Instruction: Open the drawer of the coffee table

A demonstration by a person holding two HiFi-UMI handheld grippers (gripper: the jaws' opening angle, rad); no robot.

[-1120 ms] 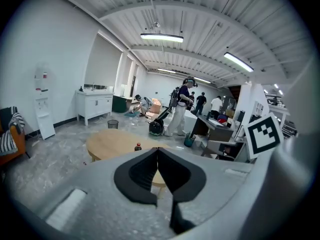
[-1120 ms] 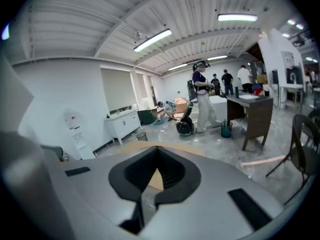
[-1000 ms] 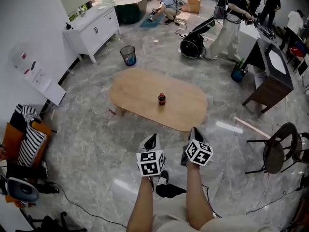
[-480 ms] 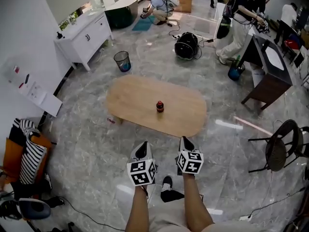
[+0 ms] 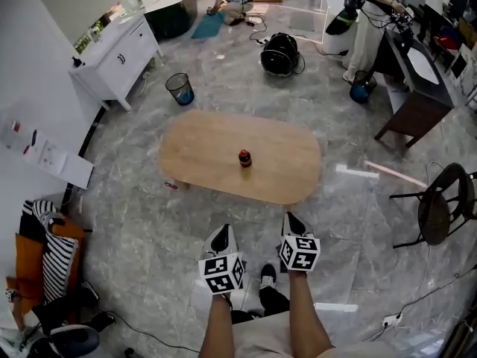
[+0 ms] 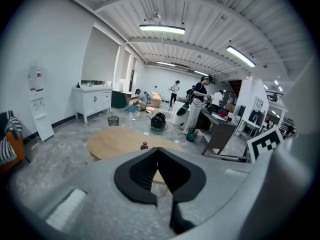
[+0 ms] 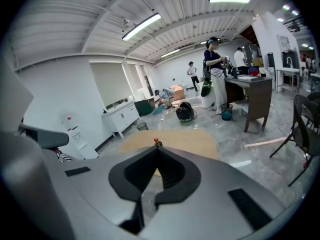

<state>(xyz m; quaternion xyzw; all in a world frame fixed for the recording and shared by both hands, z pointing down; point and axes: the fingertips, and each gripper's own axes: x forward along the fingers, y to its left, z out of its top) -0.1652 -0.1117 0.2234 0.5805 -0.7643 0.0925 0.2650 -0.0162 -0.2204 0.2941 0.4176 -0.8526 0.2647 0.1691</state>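
Note:
An oval light-wood coffee table (image 5: pixel 276 159) stands on the marble floor ahead of me, seen too as the table (image 6: pixel 110 140) and the table (image 7: pixel 187 140) in the gripper views. A small dark bottle with a red cap (image 5: pixel 244 157) stands upright near its middle. No drawer shows from here. My left gripper (image 5: pixel 224 232) and right gripper (image 5: pixel 291 218) hang side by side short of the table's near edge, both shut and empty. The left gripper (image 6: pixel 158 148) and right gripper (image 7: pixel 156 147) point at the bottle.
A dark wire chair (image 5: pixel 442 209) stands at the right and a dark side table (image 5: pixel 414 95) at the back right. A white cabinet (image 5: pixel 115 58) and a small bin (image 5: pixel 179 88) sit at the back left. Clothes (image 5: pixel 45 256) pile at the left. People work at the back.
The table and bottle sit slightly lower and nearer in the head view, and the view has swung a little. Both grippers stay side by side in front of me.

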